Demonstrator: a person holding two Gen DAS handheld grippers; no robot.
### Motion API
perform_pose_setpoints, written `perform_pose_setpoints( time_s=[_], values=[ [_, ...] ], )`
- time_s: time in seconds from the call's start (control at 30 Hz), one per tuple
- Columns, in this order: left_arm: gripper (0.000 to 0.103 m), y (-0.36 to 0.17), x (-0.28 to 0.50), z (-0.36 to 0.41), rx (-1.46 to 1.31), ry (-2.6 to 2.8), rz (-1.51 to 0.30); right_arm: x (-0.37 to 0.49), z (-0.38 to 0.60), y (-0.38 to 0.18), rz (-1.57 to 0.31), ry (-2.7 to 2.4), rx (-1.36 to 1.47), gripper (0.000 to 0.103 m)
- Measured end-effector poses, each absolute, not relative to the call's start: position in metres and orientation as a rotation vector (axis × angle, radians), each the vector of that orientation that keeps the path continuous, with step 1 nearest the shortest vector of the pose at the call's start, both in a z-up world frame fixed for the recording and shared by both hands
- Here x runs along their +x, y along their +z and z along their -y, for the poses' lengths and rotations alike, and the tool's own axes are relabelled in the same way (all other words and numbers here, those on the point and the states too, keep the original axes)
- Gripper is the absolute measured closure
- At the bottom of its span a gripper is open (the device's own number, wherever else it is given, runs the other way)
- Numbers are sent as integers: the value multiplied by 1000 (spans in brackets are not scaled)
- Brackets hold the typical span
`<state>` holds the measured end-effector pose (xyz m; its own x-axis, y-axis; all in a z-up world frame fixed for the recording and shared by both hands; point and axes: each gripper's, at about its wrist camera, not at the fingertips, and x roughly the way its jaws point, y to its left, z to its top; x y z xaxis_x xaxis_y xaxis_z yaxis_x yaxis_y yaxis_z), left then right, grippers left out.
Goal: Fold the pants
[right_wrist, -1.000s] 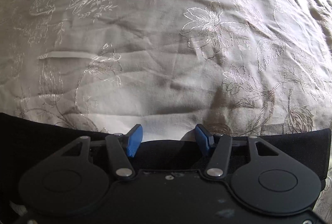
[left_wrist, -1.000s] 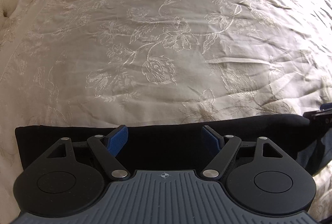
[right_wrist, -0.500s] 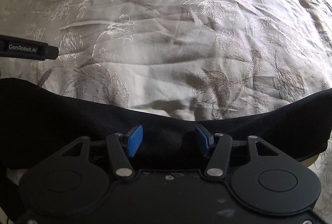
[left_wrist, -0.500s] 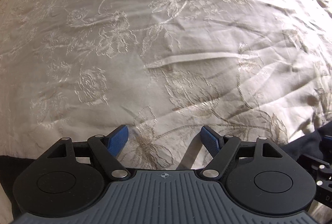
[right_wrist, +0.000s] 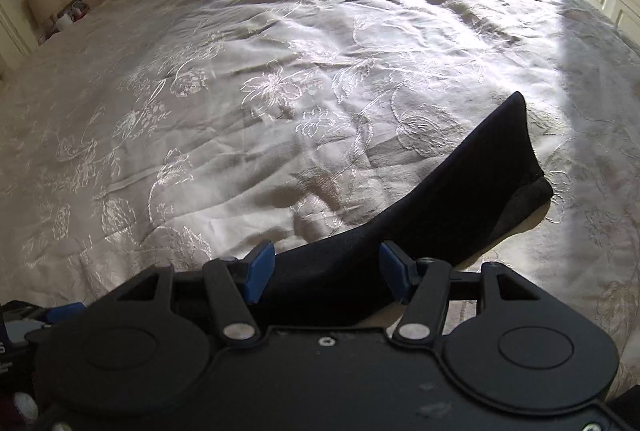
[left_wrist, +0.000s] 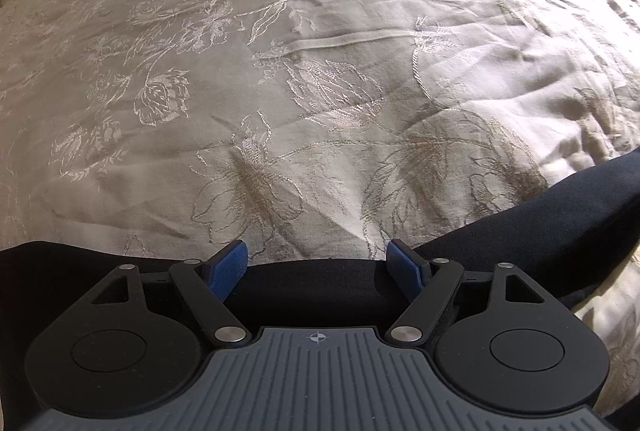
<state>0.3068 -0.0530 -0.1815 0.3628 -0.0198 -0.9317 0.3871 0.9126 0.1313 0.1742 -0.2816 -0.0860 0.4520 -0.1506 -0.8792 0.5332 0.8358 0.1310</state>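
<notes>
Bedspread point(left_wrist: 320, 79) surrounds pants point(right_wrist: 460, 191); nightstand clutter point(right_wrist: 68, 15) far.

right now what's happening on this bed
A person is folding dark pants on a cream embroidered bedspread, holding a two-finger tool in each hand. The left tool is open with the pants' edge lying between its blue pads, not pinched. The right tool is opening, its pads standing off the folded cloth between them. Neither tool grips the pants at this moment.
</notes>
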Motion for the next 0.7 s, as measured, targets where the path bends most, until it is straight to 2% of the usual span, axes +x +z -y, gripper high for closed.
perform_pose_setpoints(
  time_s=[0.1, 0.3, 0.37, 0.4, 0.43, 0.47, 0.5, 0.7],
  values=[
    [27, -180, 308, 54, 364, -268, -1174, 174, 300, -82, -996, -563, 418, 41],
    [27, -180, 308, 58, 390, -265, -1154, 207, 322, -109, -1024, -683, 482, 42],
    [27, -179, 306, 60, 394, -266, -1152, 215, 329, -118, -1051, -709, 512, 50],
    [27, -177, 306, 59, 392, -267, -1154, 216, 330, -120, -1056, -708, 525, 51],
    [27, -176, 306, 58, 386, -268, -1159, 215, 331, -121, -1054, -707, 540, 78],
    [28, -172, 307, 56, 375, -271, -1165, 214, 330, -122, -1064, -702, 555, 97],
    [28, -168, 308, 54, 359, -274, -1171, 212, 329, -122, -1077, -697, 569, 100],
    [29, -129, 309, 22, 207, -258, -1169, 172, 318, -99, -1045, -648, 573, 100]
  ],
)
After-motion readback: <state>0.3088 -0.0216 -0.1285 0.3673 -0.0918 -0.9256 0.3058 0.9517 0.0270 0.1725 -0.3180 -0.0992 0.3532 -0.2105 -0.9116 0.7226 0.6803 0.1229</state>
